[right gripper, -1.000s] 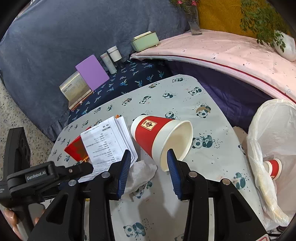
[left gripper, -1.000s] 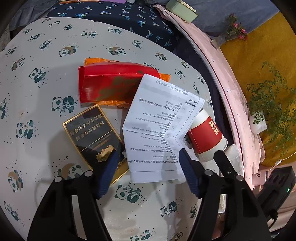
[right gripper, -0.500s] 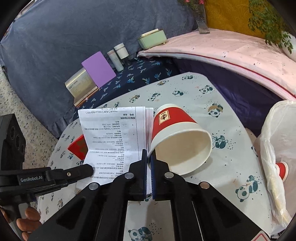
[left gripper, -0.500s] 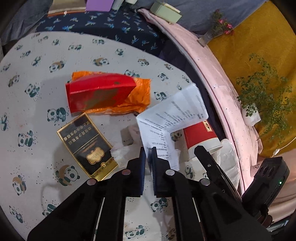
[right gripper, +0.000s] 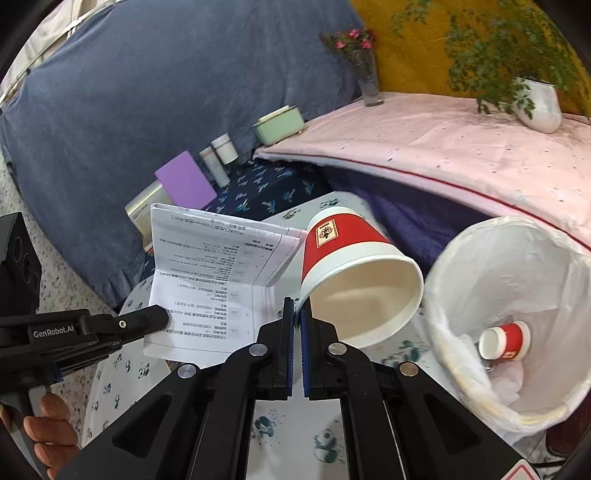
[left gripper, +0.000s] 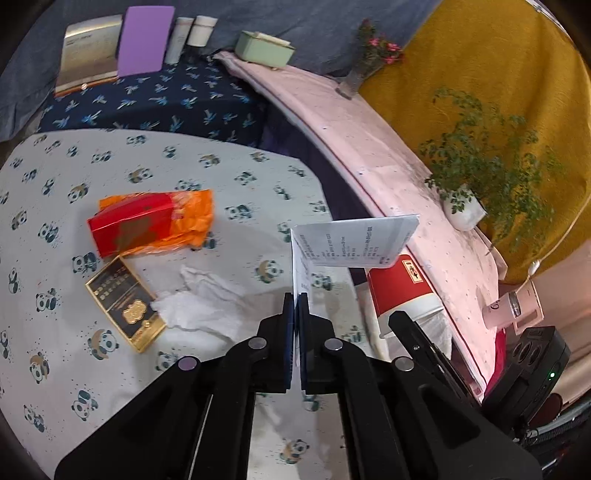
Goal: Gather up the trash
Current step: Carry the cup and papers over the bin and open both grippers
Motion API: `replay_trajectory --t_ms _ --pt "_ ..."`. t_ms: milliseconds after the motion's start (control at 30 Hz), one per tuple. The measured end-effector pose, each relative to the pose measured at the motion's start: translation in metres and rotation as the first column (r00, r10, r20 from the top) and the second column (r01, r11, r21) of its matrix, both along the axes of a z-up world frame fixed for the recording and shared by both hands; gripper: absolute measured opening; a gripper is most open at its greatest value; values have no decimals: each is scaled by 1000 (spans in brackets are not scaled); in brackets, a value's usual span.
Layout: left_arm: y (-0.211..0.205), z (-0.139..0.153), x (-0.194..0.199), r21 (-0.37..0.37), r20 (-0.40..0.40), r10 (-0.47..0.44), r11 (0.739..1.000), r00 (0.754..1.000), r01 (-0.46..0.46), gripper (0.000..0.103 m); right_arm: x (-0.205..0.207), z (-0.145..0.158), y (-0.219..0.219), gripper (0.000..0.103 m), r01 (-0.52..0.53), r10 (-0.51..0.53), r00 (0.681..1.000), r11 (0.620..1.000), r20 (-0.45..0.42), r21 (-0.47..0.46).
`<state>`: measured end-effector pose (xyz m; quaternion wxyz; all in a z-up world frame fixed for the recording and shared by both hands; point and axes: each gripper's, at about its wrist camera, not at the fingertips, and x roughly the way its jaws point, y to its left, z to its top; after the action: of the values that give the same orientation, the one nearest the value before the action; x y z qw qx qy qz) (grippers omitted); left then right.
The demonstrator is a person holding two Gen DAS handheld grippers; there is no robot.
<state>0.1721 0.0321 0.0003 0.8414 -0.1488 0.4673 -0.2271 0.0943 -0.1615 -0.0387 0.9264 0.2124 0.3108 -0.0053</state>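
Note:
My left gripper [left gripper: 295, 299] is shut on a folded printed paper [left gripper: 351, 240] and holds it above the panda-print table [left gripper: 221, 173]; it also shows in the right wrist view [right gripper: 214, 273]. My right gripper [right gripper: 297, 312] is shut on the rim of a red paper cup [right gripper: 343, 243], lifted and tilted, beside the white-lined trash bin [right gripper: 517, 280]; the cup also shows in the left wrist view [left gripper: 399, 288]. On the table lie a red packet [left gripper: 133, 225] on orange wrapping [left gripper: 192, 214], a black and gold box [left gripper: 125, 302] and a crumpled tissue [left gripper: 199, 299].
The bin holds a small red cup [right gripper: 506, 339] and tissue. A pink-covered bench [right gripper: 443, 140] with a potted plant [right gripper: 539, 103] and a vase [right gripper: 369, 85] stands behind. A purple box [left gripper: 146, 38], bottles [left gripper: 201, 31] and a green box [left gripper: 264, 50] sit on the dark blue cloth.
Both grippers closed, the left on the paper and the right on the cup, and lifted them off the table. The cup has moved toward the bin. The tissue became uncovered.

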Motion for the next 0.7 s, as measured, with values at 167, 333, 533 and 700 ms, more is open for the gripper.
replay_trajectory --t_ms 167,333,533,700 --pt "-34 12 -12 12 34 -62 998 998 62 1 -22 6 -28 4 57 -57 998 998 21 7" --pt "-73 16 -23 31 53 -133 991 990 131 1 -43 6 -56 4 111 -111 993 994 31 18" --pt "-119 20 -35 55 71 -213 976 974 210 1 -63 1 -85 4 167 -168 985 985 30 32" --pt "-157 19 -40 67 69 -273 961 960 269 1 -77 -5 -106 4 213 -214 977 976 21 46"
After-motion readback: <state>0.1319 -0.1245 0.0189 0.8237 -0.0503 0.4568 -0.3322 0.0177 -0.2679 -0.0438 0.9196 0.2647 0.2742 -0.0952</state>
